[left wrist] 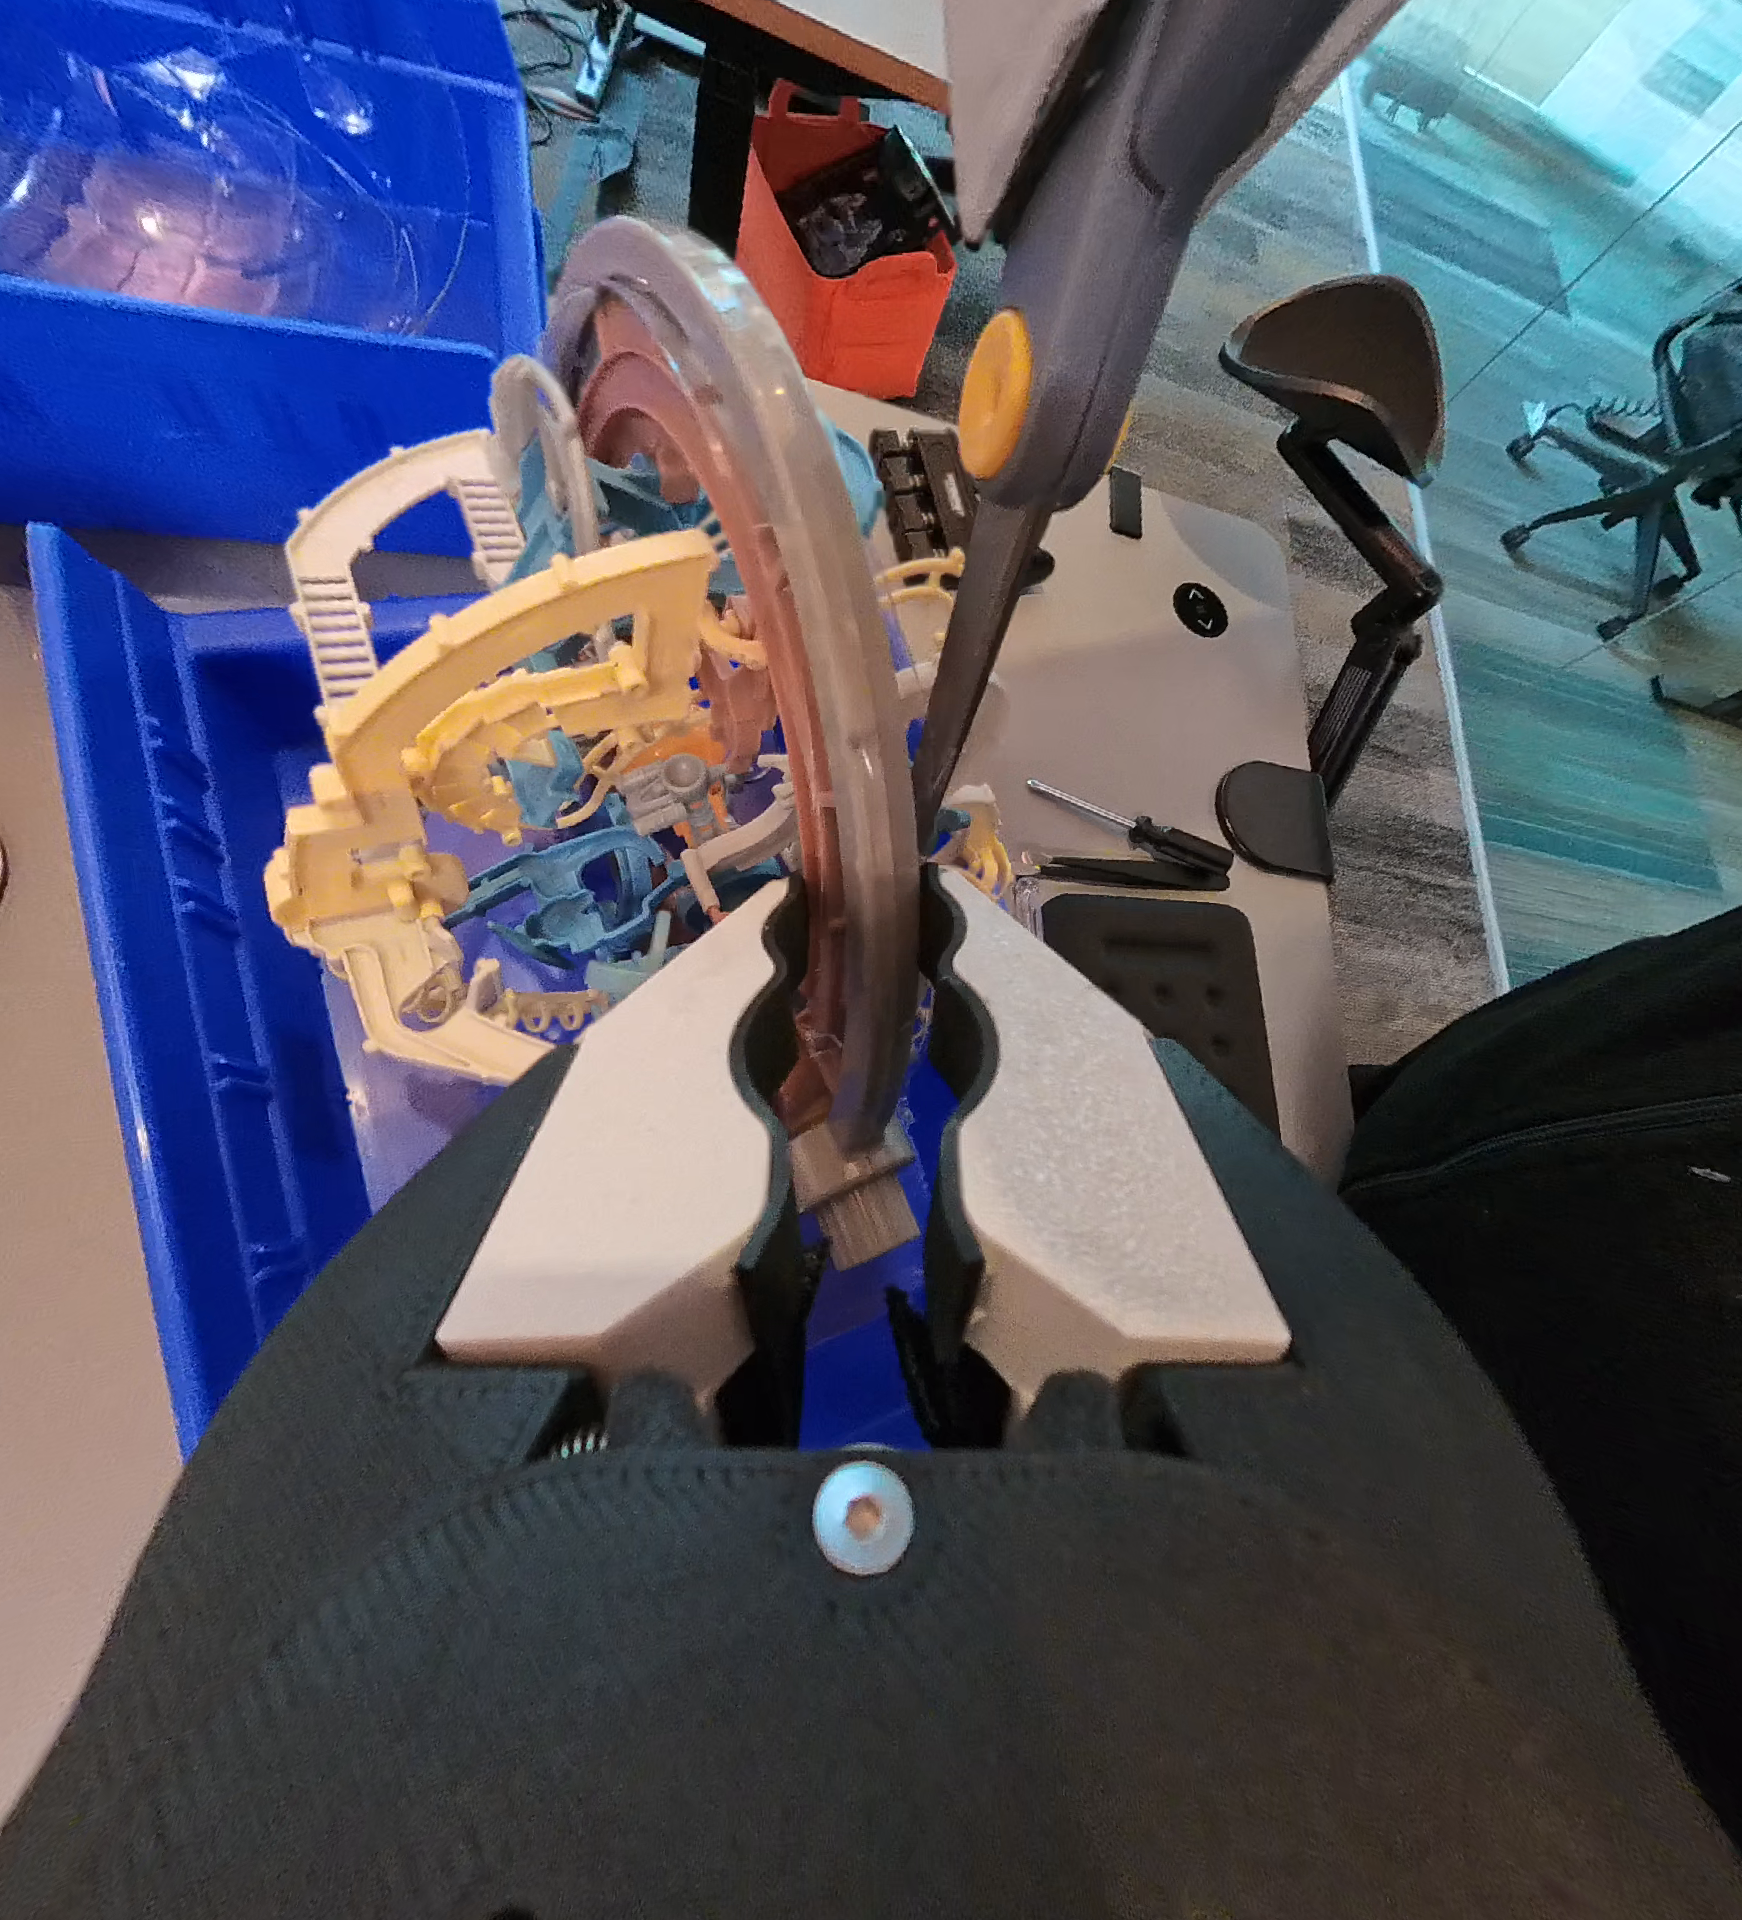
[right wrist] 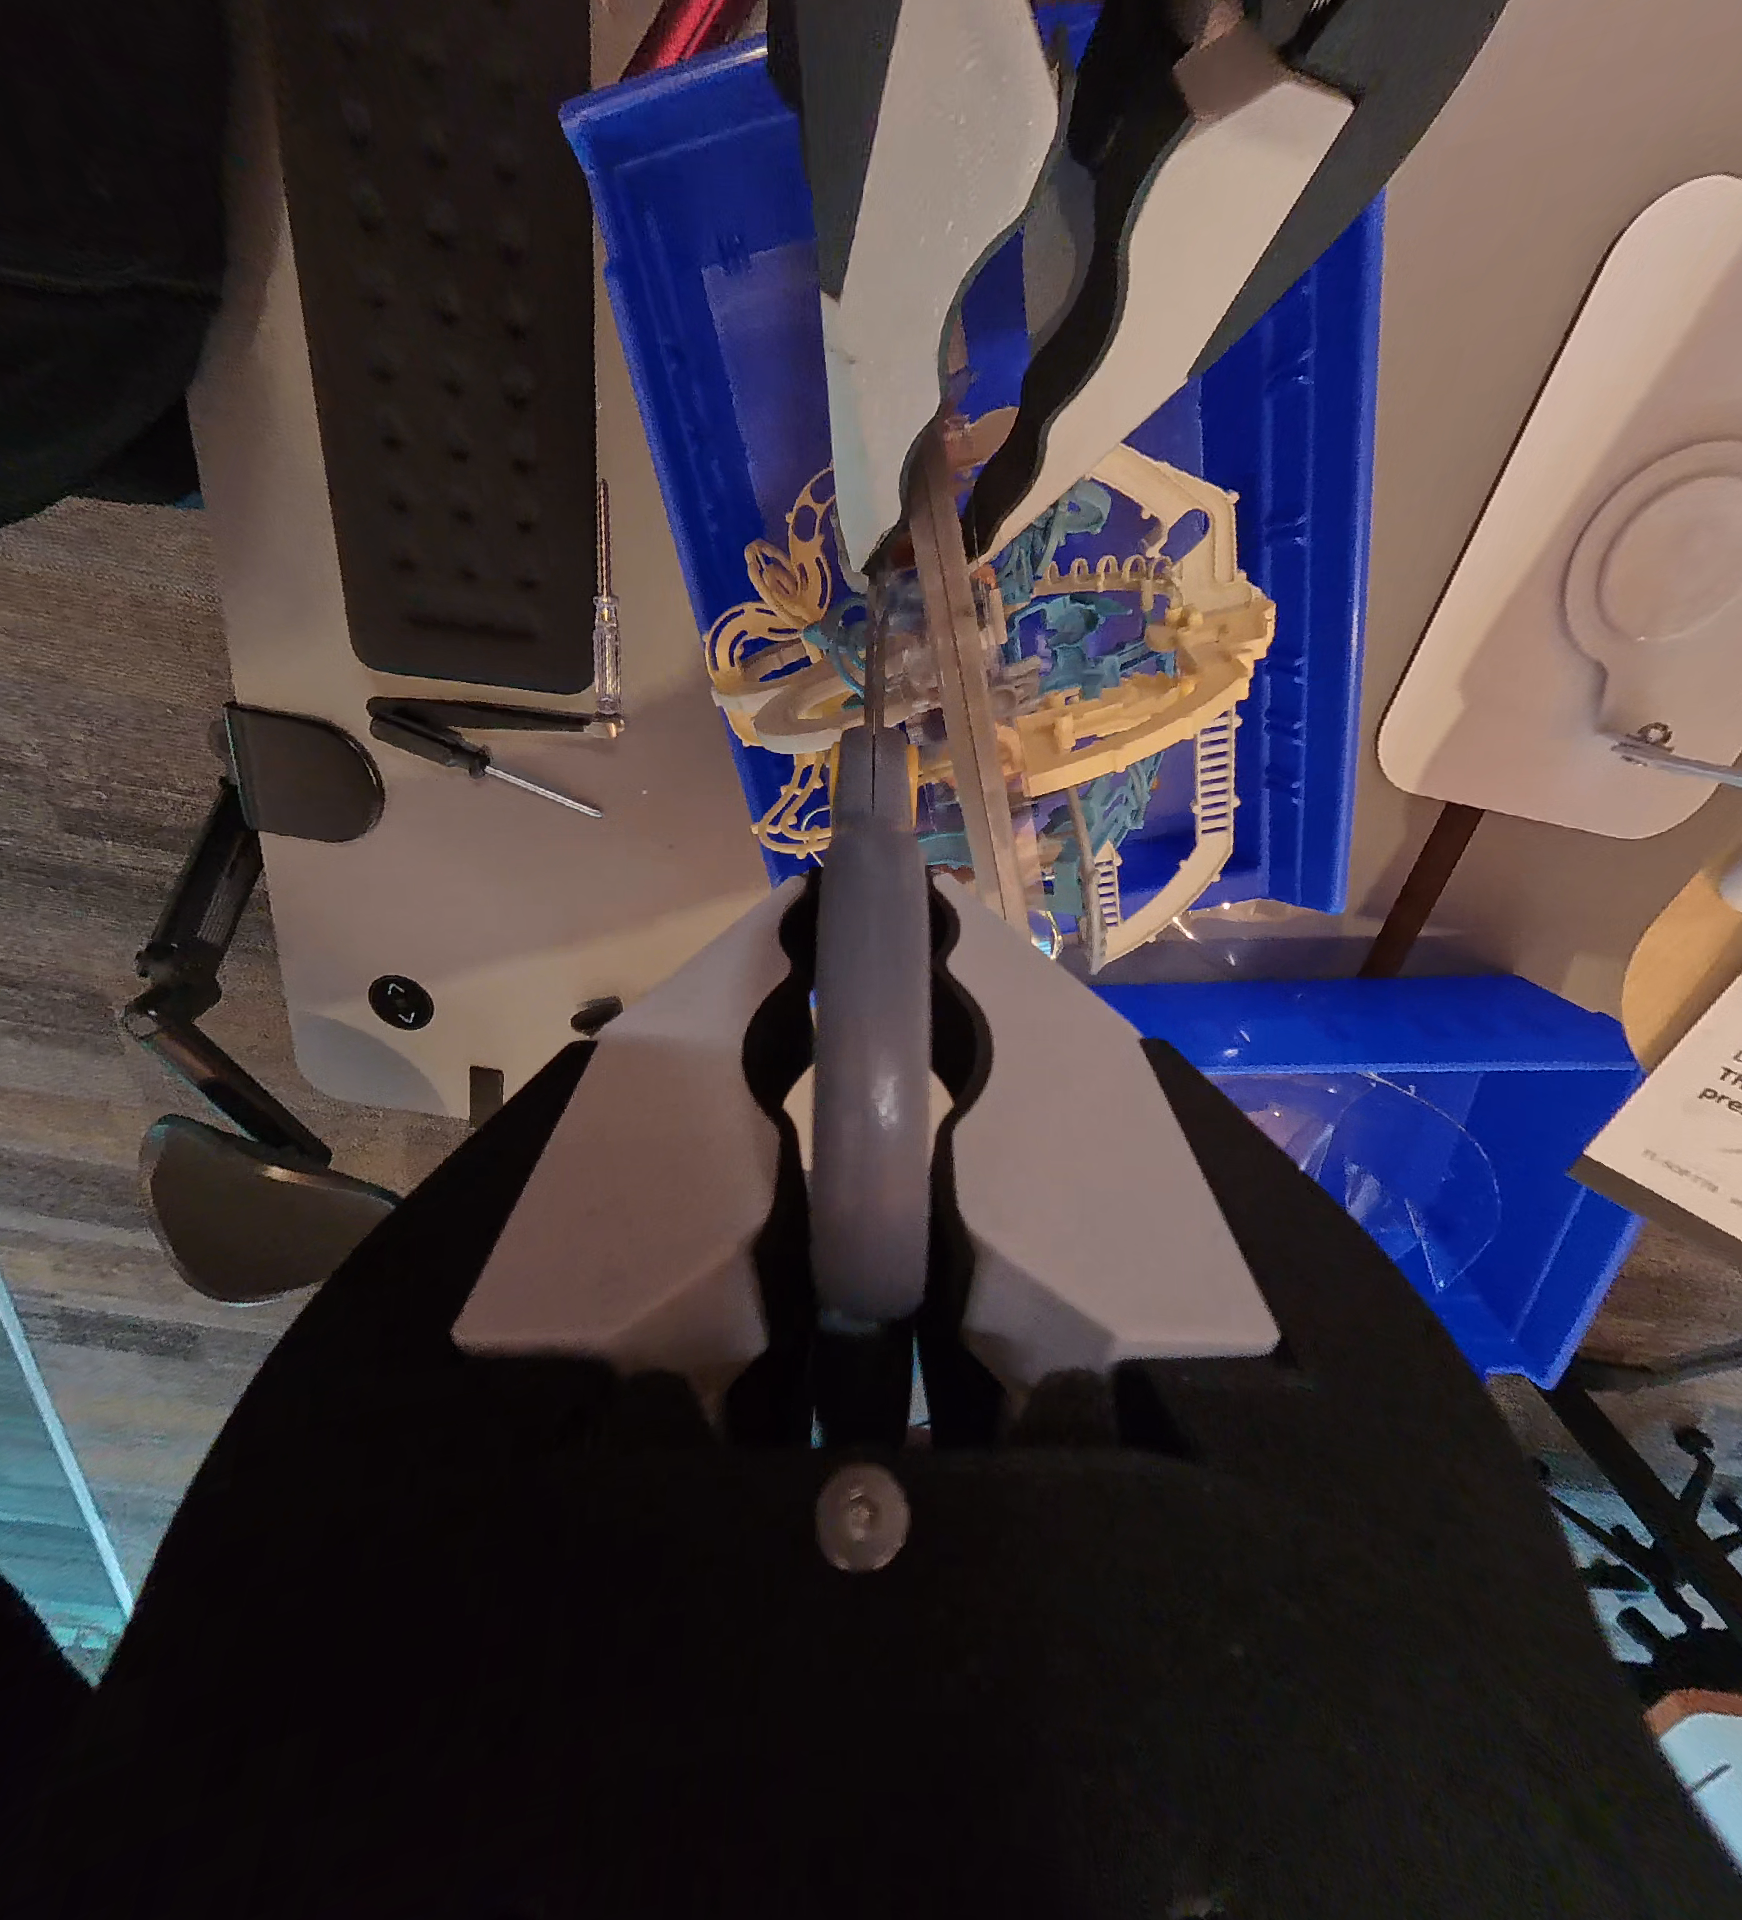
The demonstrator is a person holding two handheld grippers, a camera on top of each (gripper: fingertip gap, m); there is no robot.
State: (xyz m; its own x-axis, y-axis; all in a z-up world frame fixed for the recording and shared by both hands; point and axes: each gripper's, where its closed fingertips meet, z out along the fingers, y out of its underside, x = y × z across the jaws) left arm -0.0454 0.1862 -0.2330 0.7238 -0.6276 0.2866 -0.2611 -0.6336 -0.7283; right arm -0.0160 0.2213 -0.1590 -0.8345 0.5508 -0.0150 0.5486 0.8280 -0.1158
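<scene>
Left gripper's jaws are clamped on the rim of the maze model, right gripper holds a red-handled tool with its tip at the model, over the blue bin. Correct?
Not quite: the tool in the right gripper has a grey handle, not red, as the right wrist view shows. The rest holds: the left gripper is shut on the rim of the maze model, and the tool's tip meets the model above the blue bin.

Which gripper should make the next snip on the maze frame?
Right, probably: right gripper is shut on the grey cutters, tips at the maze frame. Left gripper is shut on its clear ring.
</scene>
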